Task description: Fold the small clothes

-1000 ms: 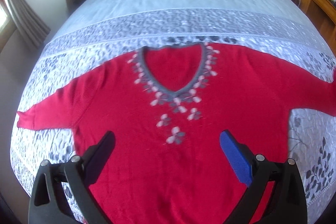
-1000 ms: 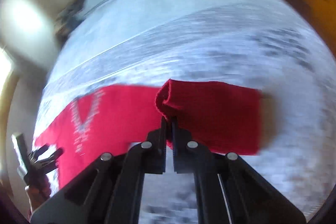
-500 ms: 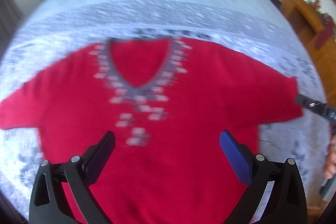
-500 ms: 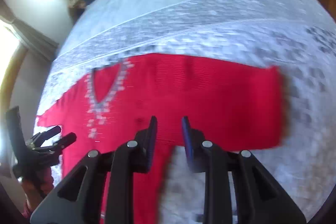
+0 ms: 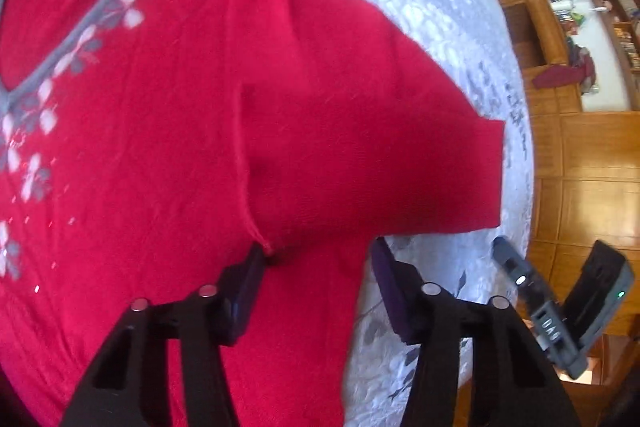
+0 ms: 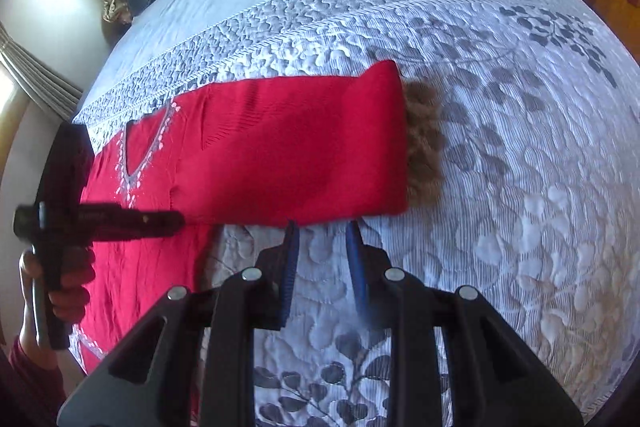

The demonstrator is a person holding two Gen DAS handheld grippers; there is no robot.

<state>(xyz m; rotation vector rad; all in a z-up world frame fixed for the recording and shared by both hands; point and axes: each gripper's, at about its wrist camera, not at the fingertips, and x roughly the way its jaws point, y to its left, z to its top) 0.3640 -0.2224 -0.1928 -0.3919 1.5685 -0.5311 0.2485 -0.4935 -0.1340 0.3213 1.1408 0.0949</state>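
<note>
Left gripper [image 5: 318,259] jaws, just narrowing, straddle the red knitted V-neck sweater [image 5: 168,131] at its underarm seam – unpinched; right gripper [image 6: 322,227] part-open, empty – grip both layers squarely.

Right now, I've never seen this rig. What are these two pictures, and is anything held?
No robot: a person carries a hand-held gripper in each hand, each with a fisheye camera looking along its fingers. The view from the left hand-held gripper shows a red sweater on a quilted bed; its jaws have just been closing over the underarm cloth, not yet pinching. The view from the right hand-held gripper shows the sleeve lying flat; its jaws have just been opening, nothing between them. Nothing is held.
</note>
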